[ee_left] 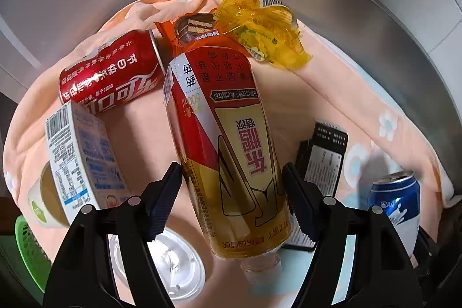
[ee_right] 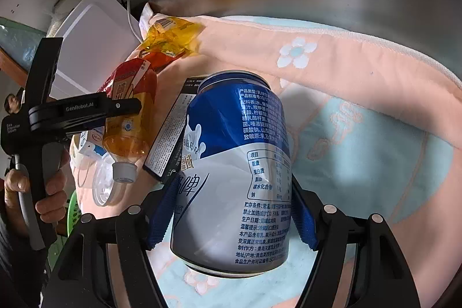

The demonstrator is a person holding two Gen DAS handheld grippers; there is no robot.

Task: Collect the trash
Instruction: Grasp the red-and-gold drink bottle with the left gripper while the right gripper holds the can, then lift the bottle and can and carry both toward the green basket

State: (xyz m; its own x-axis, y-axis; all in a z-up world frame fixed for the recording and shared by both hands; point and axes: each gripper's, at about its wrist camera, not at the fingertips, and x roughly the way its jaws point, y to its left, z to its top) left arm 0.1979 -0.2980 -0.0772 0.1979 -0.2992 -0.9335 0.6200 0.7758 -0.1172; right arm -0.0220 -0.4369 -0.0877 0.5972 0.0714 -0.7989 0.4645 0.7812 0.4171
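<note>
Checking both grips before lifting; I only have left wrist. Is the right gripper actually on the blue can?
Observer: Yes. The right gripper has its blue pads against both sides of the blue can.
Operator: Can intact?
Observer: No, its wall is creased near the top, on the printed side.
Operator: Is my bottle capped?
Observer: Yes. A grey cap closes the bottle, which hangs neck-down in the left gripper.
</note>
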